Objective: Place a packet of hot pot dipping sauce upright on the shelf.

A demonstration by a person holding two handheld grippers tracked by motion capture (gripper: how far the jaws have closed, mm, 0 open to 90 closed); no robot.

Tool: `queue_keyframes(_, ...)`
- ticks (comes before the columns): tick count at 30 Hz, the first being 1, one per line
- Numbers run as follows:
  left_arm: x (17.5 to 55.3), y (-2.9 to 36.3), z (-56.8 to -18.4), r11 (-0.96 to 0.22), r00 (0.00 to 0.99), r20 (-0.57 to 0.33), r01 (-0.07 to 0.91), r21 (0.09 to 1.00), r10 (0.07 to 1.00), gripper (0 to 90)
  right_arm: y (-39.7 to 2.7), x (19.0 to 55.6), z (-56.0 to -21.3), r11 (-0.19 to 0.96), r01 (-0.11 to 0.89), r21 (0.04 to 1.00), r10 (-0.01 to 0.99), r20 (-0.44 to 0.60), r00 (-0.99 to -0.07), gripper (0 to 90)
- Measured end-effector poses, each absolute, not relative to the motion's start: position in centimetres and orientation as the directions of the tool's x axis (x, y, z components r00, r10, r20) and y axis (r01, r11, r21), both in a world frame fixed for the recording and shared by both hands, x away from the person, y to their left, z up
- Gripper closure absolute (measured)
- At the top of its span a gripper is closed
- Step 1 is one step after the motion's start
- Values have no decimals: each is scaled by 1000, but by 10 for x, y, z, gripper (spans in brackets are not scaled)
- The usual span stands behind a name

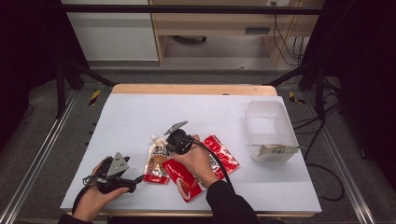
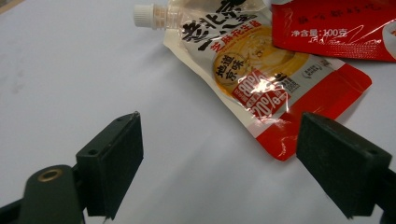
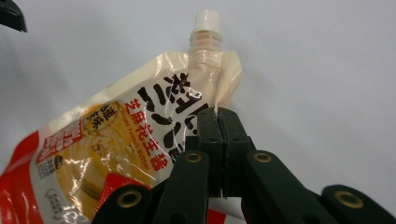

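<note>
From the high view I can't see where the right hand-held gripper [image 1: 173, 138] ends: its body covers its own tips and the upper part of the spouted sauce pouch [image 1: 157, 163]. In the right gripper view the closed jaws sit over the pouch's upper corner, and I can't tell whether any film is pinched between them. The pouch's lower end runs off that picture's left and bottom edges. In the left gripper view the red packet [image 2: 334, 28] is cut off by the top and right edges. The label on the packet inside the clear container [image 1: 271, 133] is too small to read.
</note>
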State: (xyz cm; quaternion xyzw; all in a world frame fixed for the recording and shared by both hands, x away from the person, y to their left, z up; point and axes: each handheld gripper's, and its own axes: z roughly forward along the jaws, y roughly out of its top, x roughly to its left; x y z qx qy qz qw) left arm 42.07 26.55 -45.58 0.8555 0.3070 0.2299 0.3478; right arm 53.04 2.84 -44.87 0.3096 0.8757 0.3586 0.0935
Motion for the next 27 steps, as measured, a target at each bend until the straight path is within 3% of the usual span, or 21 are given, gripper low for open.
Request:
queue_keyframes(12, 422, 271, -453, -563, 689, 200, 352, 748, 697, 149, 46, 520, -417, 544, 374, 751, 549, 19, -836, 900)
queue_keyframes(27, 422, 281, -449, -519, 675, 152, 382, 765, 722, 151, 48, 509, -382, 543, 291, 788, 505, -30, -863, 900)
